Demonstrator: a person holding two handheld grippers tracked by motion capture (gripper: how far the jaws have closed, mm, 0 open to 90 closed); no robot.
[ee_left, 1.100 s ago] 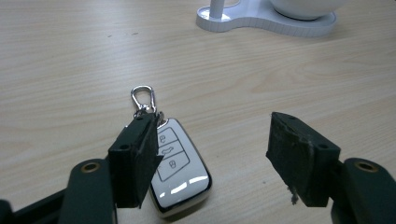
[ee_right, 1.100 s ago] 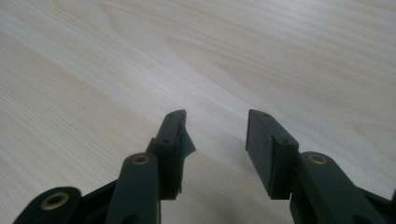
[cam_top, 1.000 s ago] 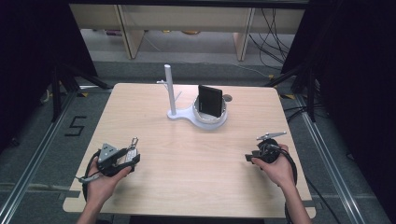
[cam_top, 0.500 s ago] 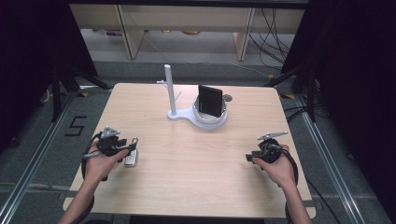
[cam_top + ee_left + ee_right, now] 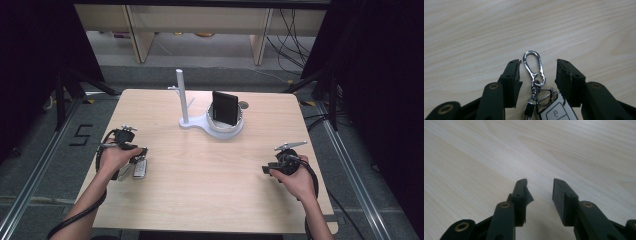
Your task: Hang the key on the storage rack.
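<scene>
A: From above, what changed?

B: The left gripper (image 5: pixel 131 159) slid outward from the white stand (image 5: pixel 210 120), whose ring cradles an upright black wallet (image 5: pixel 224 107); the car key (image 5: pixel 140 167) now lies on the bench (image 5: pixel 210 185).

A: Left gripper view?

B: Its fingers (image 5: pixel 511 82), just narrowing, straddle the carabiner (image 5: pixel 533 66) untouched: a regrasp, likely.

A: Right gripper view?

B: The right gripper (image 5: pixel 539 195) stands half-open, empty.

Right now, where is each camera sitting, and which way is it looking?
High view: above the person's side, looking forward and down on the table; forearms and both hands show.
Left gripper view: on the left gripper, looking along its jaws at the car key.
Right gripper view: on the right gripper, facing bare table.
Shared: the key shows from above too.
</scene>
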